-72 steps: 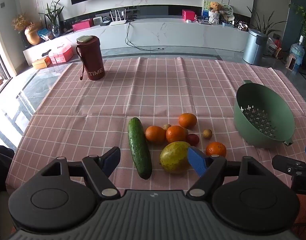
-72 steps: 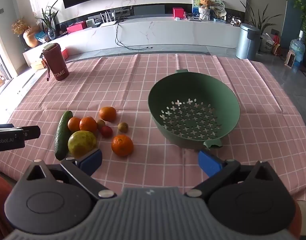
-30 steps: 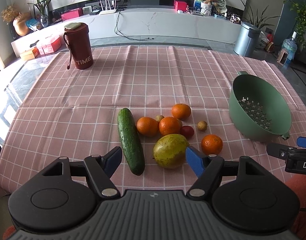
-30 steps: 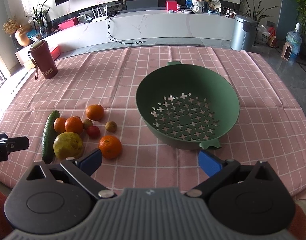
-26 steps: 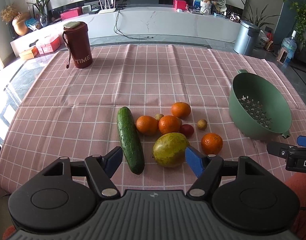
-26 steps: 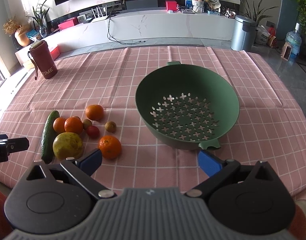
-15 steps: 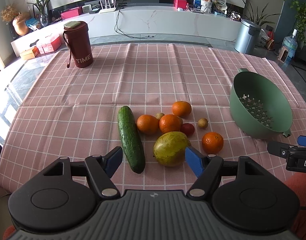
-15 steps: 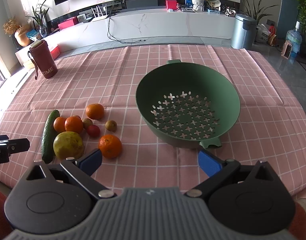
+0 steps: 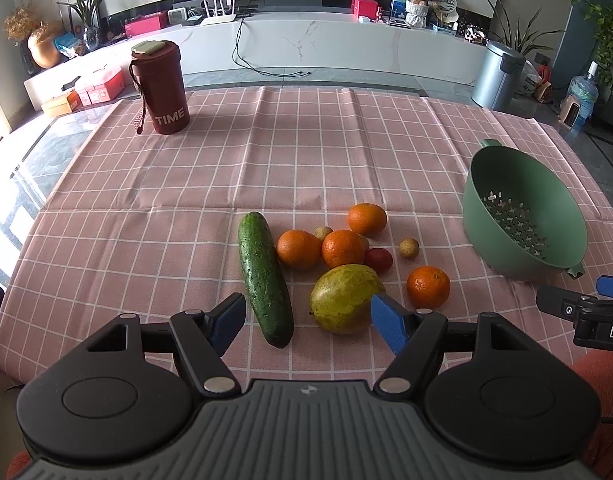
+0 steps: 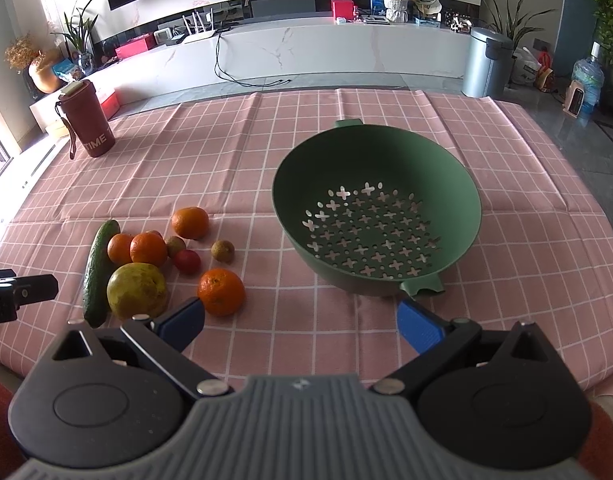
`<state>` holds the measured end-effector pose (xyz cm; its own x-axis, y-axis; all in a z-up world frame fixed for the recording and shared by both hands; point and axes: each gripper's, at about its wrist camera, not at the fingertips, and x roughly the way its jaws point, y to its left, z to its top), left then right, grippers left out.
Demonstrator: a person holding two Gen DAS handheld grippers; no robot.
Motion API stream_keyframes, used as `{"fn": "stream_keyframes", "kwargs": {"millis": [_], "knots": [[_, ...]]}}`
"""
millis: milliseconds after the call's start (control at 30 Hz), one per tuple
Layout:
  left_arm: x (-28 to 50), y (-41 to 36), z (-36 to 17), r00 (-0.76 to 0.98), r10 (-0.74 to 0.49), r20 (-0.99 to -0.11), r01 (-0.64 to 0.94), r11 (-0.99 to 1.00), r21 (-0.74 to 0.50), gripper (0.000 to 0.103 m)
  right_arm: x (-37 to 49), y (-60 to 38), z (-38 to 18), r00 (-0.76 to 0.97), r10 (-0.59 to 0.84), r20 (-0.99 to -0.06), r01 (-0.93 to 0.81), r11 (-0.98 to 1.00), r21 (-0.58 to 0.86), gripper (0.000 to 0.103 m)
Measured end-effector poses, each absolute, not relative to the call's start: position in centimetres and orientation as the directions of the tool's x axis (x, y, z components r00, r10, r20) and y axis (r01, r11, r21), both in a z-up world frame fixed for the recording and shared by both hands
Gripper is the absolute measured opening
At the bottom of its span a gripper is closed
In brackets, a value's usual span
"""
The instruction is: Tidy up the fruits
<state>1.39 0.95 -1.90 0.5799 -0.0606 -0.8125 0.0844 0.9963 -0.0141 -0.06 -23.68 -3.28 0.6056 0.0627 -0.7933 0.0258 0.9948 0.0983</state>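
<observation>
A: Starting at our left gripper (image 9: 306,322), the blue pads stand wide apart with nothing between them. It hangs just short of the near ends of the cucumber (image 9: 265,282) and the big yellow-green fruit (image 9: 345,298).

B: Our right gripper (image 10: 300,324) is the same: spread wide, empty, low over the pink checked tablecloth (image 10: 226,160). It sits just in front of the green colander (image 10: 376,208), beside the colander's near tab.

A: So how far along are we?

B: We judge that we are at the very start. The colander holds nothing; only its cross-shaped holes show. Every piece lies on the cloth to the left of the colander, well apart from it.

A: Counting outward from the colander: one orange (image 10: 221,292) lies nearest us, with a small brownish fruit (image 10: 222,250) beyond it. Then come a small red fruit (image 10: 187,261), three more oranges, the big fruit and the cucumber farthest off.

B: All of that is left to move, if the colander is the goal, as we suppose.

A: What does each view add?

B: The right wrist view looks straight down into the colander, so we can tell it is empty. The left wrist view sees it from the side, at the edge of the frame.

A: The left wrist view shows the cucumber at full length, and the dark red cup (image 9: 159,87) far across the cloth stands large and clear there.
</observation>
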Motion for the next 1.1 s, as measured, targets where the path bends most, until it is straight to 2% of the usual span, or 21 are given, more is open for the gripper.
{"fn": "stream_keyframes", "kwargs": {"millis": [800,833,867,1000,1067,1100], "knots": [[2.2,1.6,-2.5,0.572,-0.069,-0.818,0.076,0.997,-0.031,0.084,0.4,-21.0,-4.0,0.646,0.117,-0.754,-0.072,0.993,0.092,0.097],[2.4,1.8,-2.6,0.572,-0.078,-0.816,0.076,0.996,-0.042,0.084,0.4,-20.9,-4.0,0.650,0.124,-0.750,-0.082,0.992,0.093,0.095],[2.6,2.1,-2.9,0.571,-0.095,-0.815,0.075,0.995,-0.063,0.084,0.5,-20.6,-4.0,0.654,0.132,-0.745,-0.095,0.991,0.092,0.089],[3.7,3.6,-4.3,0.566,-0.179,-0.805,0.057,0.982,-0.178,0.078,1.1,-19.6,-4.8,0.642,0.171,-0.748,-0.136,0.985,0.109,0.080],[4.3,4.2,-5.0,0.561,-0.188,-0.806,0.039,0.979,-0.201,0.075,1.5,-19.2,-5.5,0.634,0.194,-0.749,-0.146,0.981,0.130,0.067],[4.6,4.4,-5.3,0.563,-0.179,-0.807,0.026,0.980,-0.200,0.072,1.8,-19.0,-5.9,0.629,0.202,-0.751,-0.154,0.979,0.135,0.065]]}}
